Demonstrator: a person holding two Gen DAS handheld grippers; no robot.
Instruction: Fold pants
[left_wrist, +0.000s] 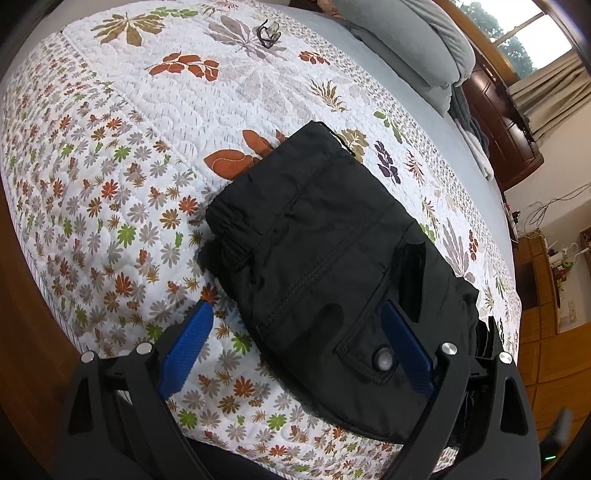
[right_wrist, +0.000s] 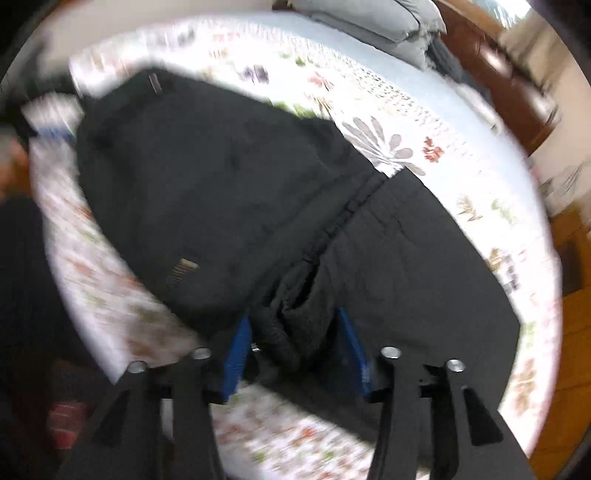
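Note:
The black pants (left_wrist: 321, 251) lie folded in a thick stack on the floral quilt (left_wrist: 129, 177). A button pocket faces up at the near end. My left gripper (left_wrist: 295, 325) is open and empty, hovering over the near edge of the stack, its right finger above the fabric. In the blurred right wrist view the pants (right_wrist: 221, 192) fill the middle. My right gripper (right_wrist: 295, 325) has its blue fingers on either side of a bunched fold of the black fabric; the fold lies between them.
The quilt covers a bed with a wooden frame. Grey pillows (left_wrist: 417, 48) lie at the head. A pair of glasses (left_wrist: 267, 33) lies on the far quilt. A wooden cabinet (left_wrist: 506, 122) and window stand at the right.

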